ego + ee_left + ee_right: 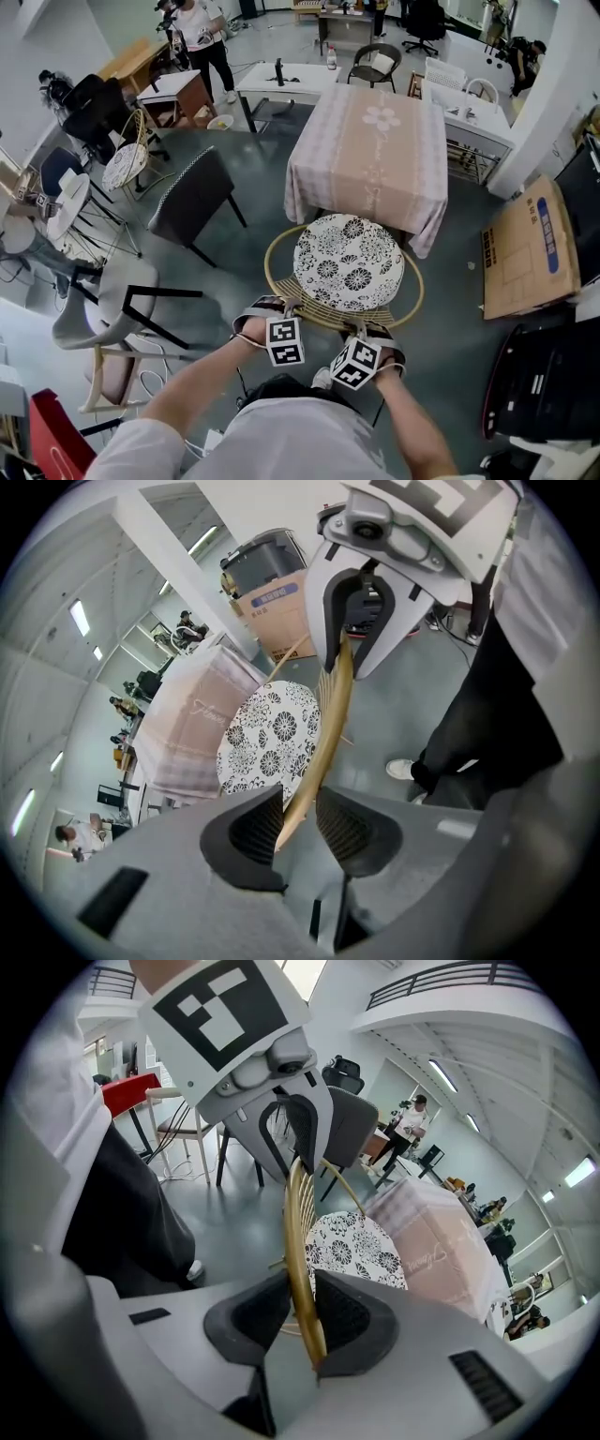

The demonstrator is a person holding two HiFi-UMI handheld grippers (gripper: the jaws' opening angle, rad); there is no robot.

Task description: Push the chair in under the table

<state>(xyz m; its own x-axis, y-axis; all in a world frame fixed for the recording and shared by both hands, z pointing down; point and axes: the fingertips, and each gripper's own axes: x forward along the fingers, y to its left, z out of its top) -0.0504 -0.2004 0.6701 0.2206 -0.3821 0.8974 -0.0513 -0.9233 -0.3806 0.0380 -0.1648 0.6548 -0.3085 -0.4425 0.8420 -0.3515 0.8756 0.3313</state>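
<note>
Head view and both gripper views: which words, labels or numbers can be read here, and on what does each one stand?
"Flowers", in faint script and probably so spelled: on the hanging side of the pink tablecloth.
Blue print on the cardboard box: too blurred to read.
No other text can be read.

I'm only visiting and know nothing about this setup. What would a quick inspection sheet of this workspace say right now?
Surface: smooth grey floor.
Job's things: rattan chair with floral cushion, seat at the near edge of the pink-clothed table, not yet under it.
Clutter: flat cardboard box at right; dark chair and other spare chairs at left.
Grippers: left gripper and right gripper each shut on the chair's back rail.
Cables: thin white cables on the floor, lower left.
Surroundings: desks, a standing person far back.
</note>
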